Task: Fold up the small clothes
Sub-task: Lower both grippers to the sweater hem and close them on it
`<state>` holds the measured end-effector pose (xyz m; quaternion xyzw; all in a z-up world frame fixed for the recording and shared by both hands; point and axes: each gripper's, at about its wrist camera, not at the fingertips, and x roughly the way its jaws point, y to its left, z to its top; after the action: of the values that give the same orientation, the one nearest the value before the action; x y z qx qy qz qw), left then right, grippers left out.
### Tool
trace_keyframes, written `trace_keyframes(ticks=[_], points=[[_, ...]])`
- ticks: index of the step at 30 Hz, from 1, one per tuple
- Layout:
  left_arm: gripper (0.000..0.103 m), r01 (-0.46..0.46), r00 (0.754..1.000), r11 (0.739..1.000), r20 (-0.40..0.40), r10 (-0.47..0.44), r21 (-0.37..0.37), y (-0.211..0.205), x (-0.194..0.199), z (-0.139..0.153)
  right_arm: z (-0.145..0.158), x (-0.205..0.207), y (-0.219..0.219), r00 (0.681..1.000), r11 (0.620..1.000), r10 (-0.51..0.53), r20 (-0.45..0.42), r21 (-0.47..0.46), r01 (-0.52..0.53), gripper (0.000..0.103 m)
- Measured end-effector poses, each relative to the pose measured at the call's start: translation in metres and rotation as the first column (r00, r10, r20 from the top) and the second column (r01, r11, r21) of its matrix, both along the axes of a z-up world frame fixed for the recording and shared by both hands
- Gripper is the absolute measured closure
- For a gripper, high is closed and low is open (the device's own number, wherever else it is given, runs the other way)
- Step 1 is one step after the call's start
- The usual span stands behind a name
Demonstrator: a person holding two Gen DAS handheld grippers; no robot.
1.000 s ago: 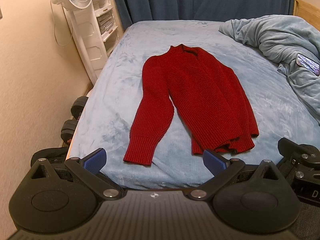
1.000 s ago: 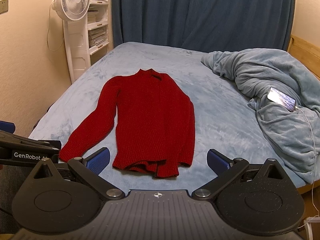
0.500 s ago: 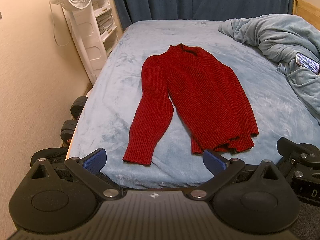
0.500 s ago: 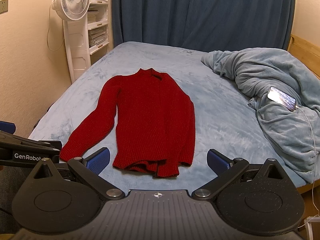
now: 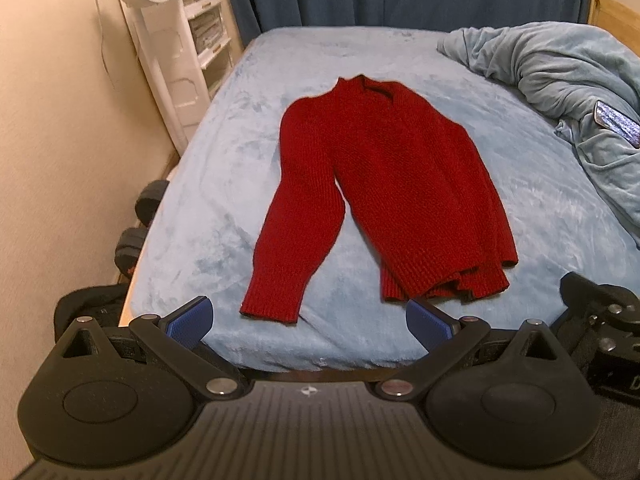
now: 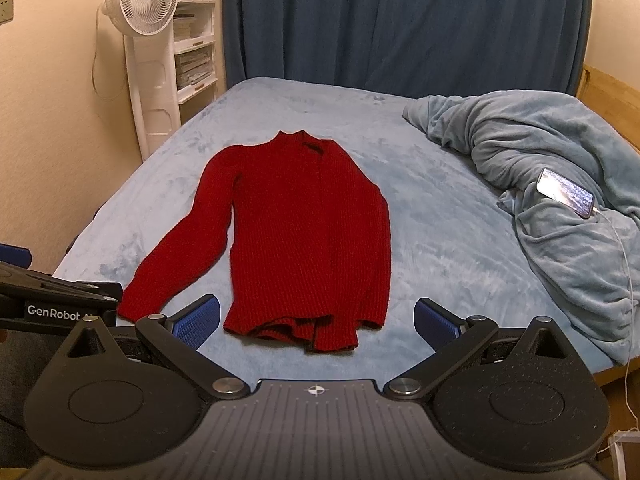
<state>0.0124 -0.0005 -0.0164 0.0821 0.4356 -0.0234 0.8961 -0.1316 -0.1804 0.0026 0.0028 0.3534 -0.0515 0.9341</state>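
Note:
A red knit sweater [image 5: 396,184] lies flat on the light blue bed [image 5: 224,184], collar away from me, hem toward me. Its left sleeve [image 5: 296,240] stretches out toward the near edge; the right sleeve is folded over the body. It also shows in the right wrist view [image 6: 308,240]. My left gripper [image 5: 308,322] is open and empty, hovering at the bed's near edge just short of the left cuff. My right gripper [image 6: 318,322] is open and empty, just short of the hem.
A bunched blue blanket [image 6: 560,184] lies at the right with a phone [image 6: 566,193] and its cable on it. A white fan [image 6: 140,0] and shelves stand at the left. Dumbbells [image 5: 140,220] lie on the floor beside the bed. Dark curtains hang behind.
Both grippers have edged slightly forward toward the bed; the left view has tilted a little. The sweater has not moved.

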Motion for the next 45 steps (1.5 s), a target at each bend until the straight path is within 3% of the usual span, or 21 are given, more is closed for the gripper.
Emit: trace_keyframes(ticks=[11,18,25,27,30,31,34,37,41,45], points=[[0.0,0.004,0.992,1.0,-0.124,-0.003,0.013,-0.003,0.047,-0.034,-0.018,0.042,-0.028,0.995,0.998,-0.063,-0.08,0.027,0.065,0.001],[0.0,-0.006,0.978,1.0,-0.208,0.01,0.02,0.004,0.106,-0.071,-0.045,0.092,-0.057,0.986,0.995,-0.098,-0.136,0.023,0.102,0.001],[0.0,-0.091,0.991,0.993,-0.093,0.097,0.071,0.04,0.24,-0.106,-0.081,0.222,-0.116,0.988,0.99,-0.137,-0.071,-0.038,0.135,0.001],[0.0,-0.11,0.985,0.993,-0.132,0.115,0.046,0.049,0.285,-0.121,-0.096,0.275,-0.133,0.988,0.991,-0.137,-0.069,-0.017,0.136,0.001],[0.0,-0.126,0.968,0.983,-0.232,0.092,-0.135,0.057,0.333,-0.144,-0.124,0.354,-0.145,0.978,0.986,-0.158,-0.133,0.038,0.164,0.001],[0.0,-0.138,0.962,0.977,-0.255,0.093,-0.162,0.056,0.343,-0.151,-0.134,0.38,-0.148,0.972,0.98,-0.162,-0.171,0.089,0.179,0.001],[0.0,-0.145,0.938,0.968,-0.341,0.068,-0.206,0.048,0.372,-0.177,-0.164,0.438,-0.148,0.952,0.948,-0.176,-0.248,0.218,0.232,0.001],[0.0,-0.124,0.92,0.97,-0.391,0.033,-0.21,0.037,0.395,-0.193,-0.188,0.488,-0.137,0.946,0.943,-0.175,-0.272,0.23,0.24,0.001],[0.0,-0.082,0.953,0.984,-0.301,0.031,-0.161,0.027,0.426,-0.182,-0.201,0.55,-0.127,0.955,0.968,-0.182,-0.234,0.126,0.215,0.001],[0.0,-0.128,0.972,0.972,-0.221,0.083,-0.199,0.029,0.474,-0.172,-0.21,0.593,-0.133,0.954,0.973,-0.195,-0.23,0.075,0.217,0.001]])
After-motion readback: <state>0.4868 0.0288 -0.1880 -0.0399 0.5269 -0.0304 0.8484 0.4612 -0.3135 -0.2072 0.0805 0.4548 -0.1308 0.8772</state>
